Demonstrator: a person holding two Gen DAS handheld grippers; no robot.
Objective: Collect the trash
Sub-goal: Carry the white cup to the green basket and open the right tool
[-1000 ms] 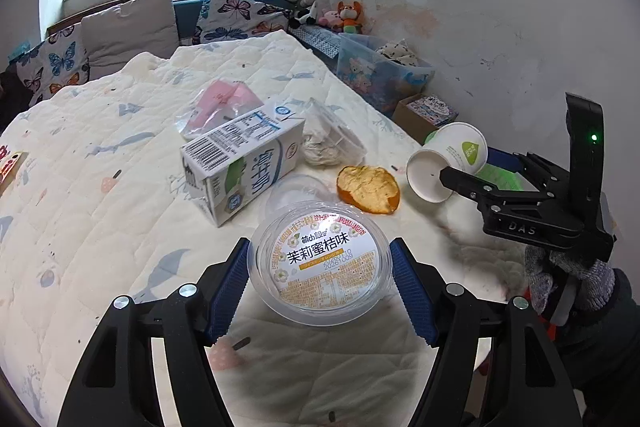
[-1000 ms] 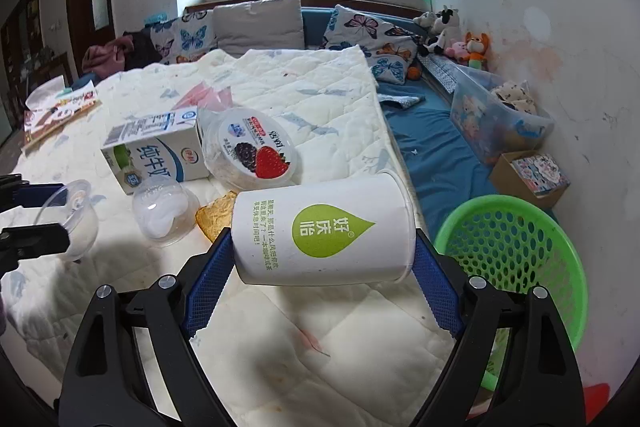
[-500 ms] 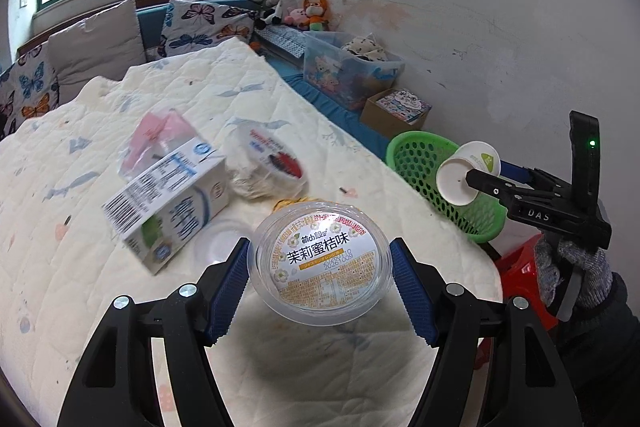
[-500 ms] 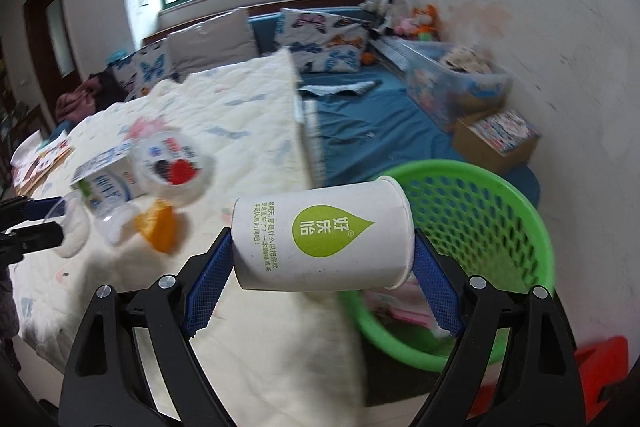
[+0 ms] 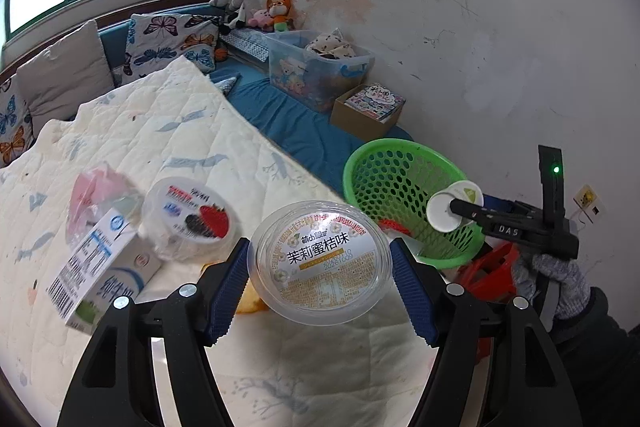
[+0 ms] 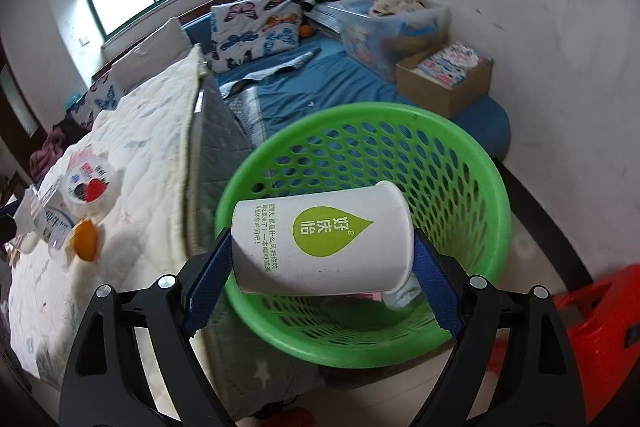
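My left gripper (image 5: 320, 263) is shut on a clear plastic jelly cup (image 5: 320, 261) with a printed lid, held above the bed's front edge. My right gripper (image 6: 322, 253) is shut on a white paper cup (image 6: 320, 237) with a green drop logo, held on its side over the green mesh basket (image 6: 460, 167). In the left wrist view the right gripper (image 5: 454, 213) and paper cup (image 5: 444, 215) hang over the basket (image 5: 384, 179). Some trash lies in the basket's bottom.
On the quilted bed (image 5: 180, 131) lie a milk carton (image 5: 100, 275), a bagged fruit cup (image 5: 188, 215), a pink bag (image 5: 94, 191) and an orange peel (image 6: 84, 239). A red stool (image 6: 600, 331) stands beside the basket. A cardboard box (image 6: 444, 75) and storage bin (image 5: 316, 67) line the wall.
Both grippers have swung right, off the bed toward the basket. The paper cup now hangs over the basket's opening. The jelly cup has moved nearer the bed's edge.
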